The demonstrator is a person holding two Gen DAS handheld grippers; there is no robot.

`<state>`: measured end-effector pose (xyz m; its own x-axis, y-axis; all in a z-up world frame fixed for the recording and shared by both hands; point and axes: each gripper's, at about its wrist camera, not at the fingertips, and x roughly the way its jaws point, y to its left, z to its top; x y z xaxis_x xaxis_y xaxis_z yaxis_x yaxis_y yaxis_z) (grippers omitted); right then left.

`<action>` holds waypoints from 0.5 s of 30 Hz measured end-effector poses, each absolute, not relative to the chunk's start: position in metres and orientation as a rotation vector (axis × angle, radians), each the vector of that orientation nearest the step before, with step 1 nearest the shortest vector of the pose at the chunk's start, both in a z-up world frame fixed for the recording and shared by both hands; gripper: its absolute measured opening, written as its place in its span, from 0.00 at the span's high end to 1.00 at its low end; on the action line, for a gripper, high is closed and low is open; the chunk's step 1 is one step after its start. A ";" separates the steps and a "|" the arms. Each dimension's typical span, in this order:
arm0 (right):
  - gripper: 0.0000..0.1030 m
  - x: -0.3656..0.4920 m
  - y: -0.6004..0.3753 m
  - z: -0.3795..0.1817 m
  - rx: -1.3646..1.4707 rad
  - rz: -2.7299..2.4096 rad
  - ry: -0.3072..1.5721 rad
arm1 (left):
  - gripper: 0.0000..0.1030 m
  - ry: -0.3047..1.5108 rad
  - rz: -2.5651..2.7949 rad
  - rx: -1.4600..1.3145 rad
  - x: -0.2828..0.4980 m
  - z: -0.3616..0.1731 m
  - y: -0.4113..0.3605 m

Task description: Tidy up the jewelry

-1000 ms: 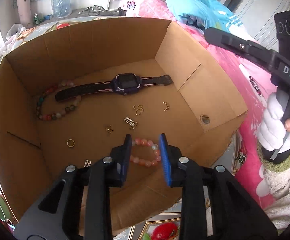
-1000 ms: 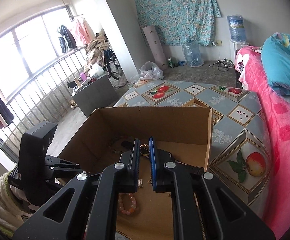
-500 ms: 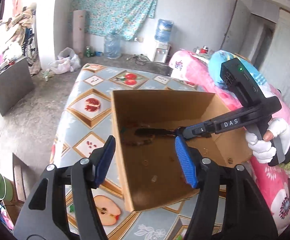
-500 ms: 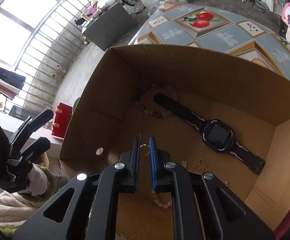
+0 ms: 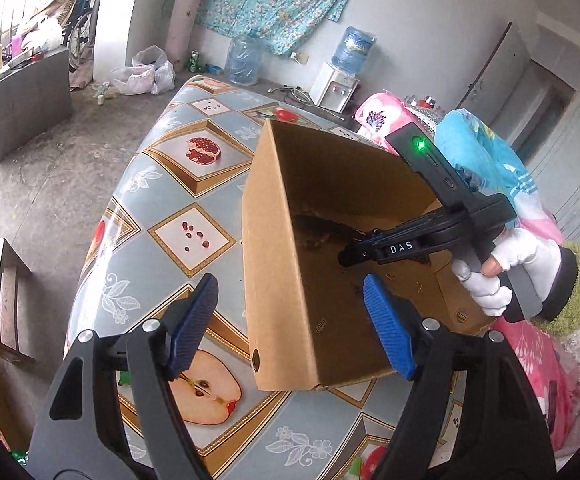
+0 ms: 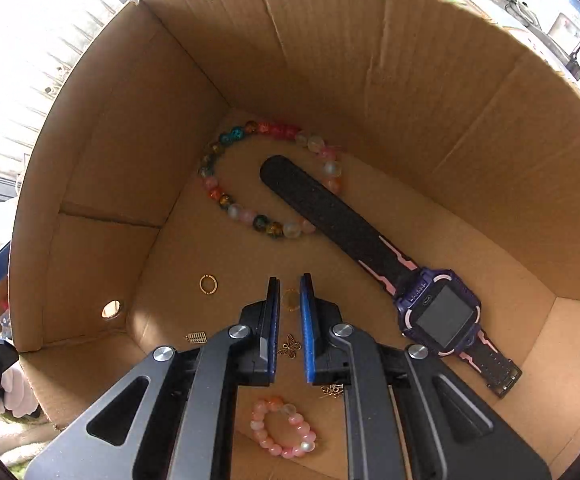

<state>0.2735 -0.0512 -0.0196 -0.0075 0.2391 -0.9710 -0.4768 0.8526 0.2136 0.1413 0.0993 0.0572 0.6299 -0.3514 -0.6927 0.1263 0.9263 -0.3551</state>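
Right tool (image 6: 289,304): reaches down into the cardboard box (image 6: 330,60), its blue pads drawn to a narrow slit and pinching a small gold ring (image 6: 290,300) that stands upright between them, above the box floor.
Left tool (image 5: 290,328): held outside the box over the fruit-patterned worktop (image 5: 178,208), jaws wide and opening, nothing gripped; the box's near corner merely shows through the gap.
Box, from the left wrist: it sits on the worktop with one side wall facing the lens; the right tool (image 5: 344,258), gripped by a white-gloved hand (image 5: 498,272), dips in over the far rim.
Bead bracelets: a multicoloured bead bracelet (image 6: 226,200) lies in the far corner of the box floor; a pink bead bracelet (image 6: 284,428) lies near the close edge, under the right tool's frame.
Watch: a purple smartwatch (image 6: 438,312) lies flat on the floor at right, one end of its black strap resting inside the multicoloured loop.
Loose pieces: a second gold ring (image 6: 208,284) lies flat just left of the right tool; a butterfly charm (image 6: 290,346) shows between its fingers lower down; a small grille-like charm (image 6: 195,337) sits by the left wall, below a round hole.
Surroundings: pink bedding (image 5: 530,344) borders the worktop at right.
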 end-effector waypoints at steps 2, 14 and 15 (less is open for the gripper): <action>0.89 0.273 -0.055 -0.014 -0.164 0.579 1.471 | 0.30 0.848 -0.284 -0.302 0.142 0.055 0.099; 0.66 0.180 -0.192 0.133 0.224 0.557 0.993 | 0.30 0.907 -0.299 -0.396 0.148 0.034 0.089; 0.60 0.168 -0.211 0.138 0.242 0.502 0.952 | 0.30 0.913 -0.303 -0.406 0.146 0.033 0.087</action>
